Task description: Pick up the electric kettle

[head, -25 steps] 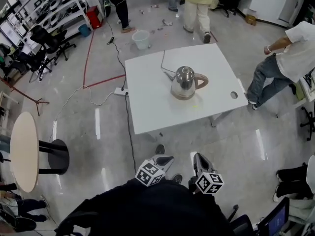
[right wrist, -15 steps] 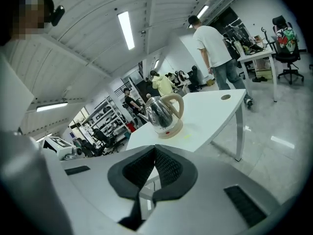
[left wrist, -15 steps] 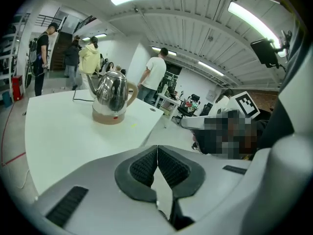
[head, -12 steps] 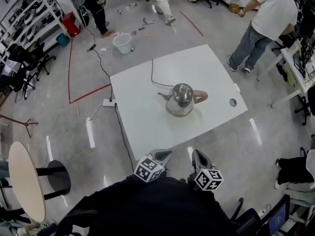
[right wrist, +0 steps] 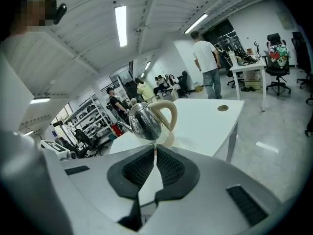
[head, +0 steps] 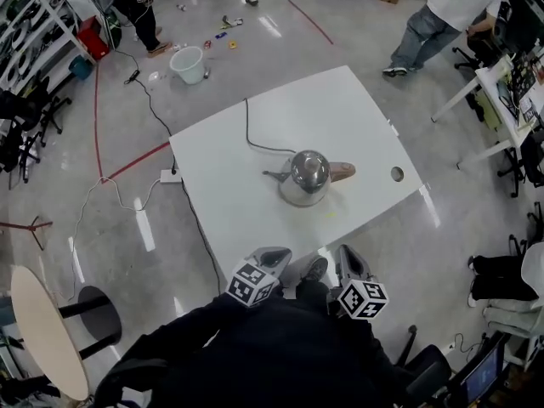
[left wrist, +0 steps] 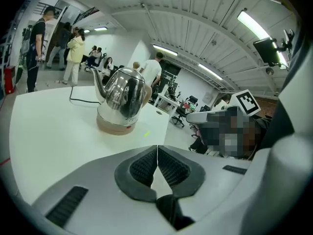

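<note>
The steel electric kettle (head: 306, 177) stands upright near the middle of the white tabletop (head: 229, 160), its black cord (head: 247, 126) trailing toward the tabletop's far edge. The left gripper (left wrist: 157, 147) and right gripper (right wrist: 155, 151) hover just off the tabletop's near edge, fingers clenched on nothing.

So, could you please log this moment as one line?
phase: pre-grasp | kettle: on table, untouched | left gripper: shut, empty | right gripper: shut, empty
</note>
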The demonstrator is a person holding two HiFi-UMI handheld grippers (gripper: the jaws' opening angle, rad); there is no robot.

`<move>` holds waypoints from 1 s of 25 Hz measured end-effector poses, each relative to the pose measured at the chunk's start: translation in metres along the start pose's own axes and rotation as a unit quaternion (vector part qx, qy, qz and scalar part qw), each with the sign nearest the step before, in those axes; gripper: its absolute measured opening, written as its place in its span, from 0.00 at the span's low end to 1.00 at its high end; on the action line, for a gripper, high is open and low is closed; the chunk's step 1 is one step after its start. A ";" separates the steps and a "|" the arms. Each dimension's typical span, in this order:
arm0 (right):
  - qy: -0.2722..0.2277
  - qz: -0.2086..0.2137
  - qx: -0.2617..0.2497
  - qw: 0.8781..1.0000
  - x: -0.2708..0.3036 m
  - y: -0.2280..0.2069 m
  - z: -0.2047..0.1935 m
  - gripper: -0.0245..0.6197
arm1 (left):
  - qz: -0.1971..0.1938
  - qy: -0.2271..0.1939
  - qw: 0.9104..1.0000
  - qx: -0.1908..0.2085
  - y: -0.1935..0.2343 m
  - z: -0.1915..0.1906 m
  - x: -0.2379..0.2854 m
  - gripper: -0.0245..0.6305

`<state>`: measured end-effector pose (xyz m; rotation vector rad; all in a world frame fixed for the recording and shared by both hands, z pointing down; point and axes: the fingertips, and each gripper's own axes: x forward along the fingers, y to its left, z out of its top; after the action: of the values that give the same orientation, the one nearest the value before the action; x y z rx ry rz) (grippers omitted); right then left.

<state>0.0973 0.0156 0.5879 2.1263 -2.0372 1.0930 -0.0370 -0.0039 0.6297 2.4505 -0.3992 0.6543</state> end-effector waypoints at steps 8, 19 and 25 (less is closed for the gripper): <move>0.018 0.004 0.001 1.000 0.061 -0.038 0.023 0.25 | 0.051 -0.003 0.999 -0.018 0.027 0.028 0.024 0.07; 0.052 0.065 -0.076 0.994 0.149 -0.073 0.077 0.26 | 0.185 -0.061 0.979 -0.068 0.064 0.093 0.059 0.07; 0.057 0.048 -0.090 0.993 0.187 -0.094 0.080 0.31 | 0.244 -0.082 0.958 -0.126 0.092 0.091 0.055 0.07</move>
<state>0.2015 -0.1696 0.6577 1.8563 -2.1160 0.9736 0.0039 -0.1385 0.6346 2.1743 -1.1071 0.5532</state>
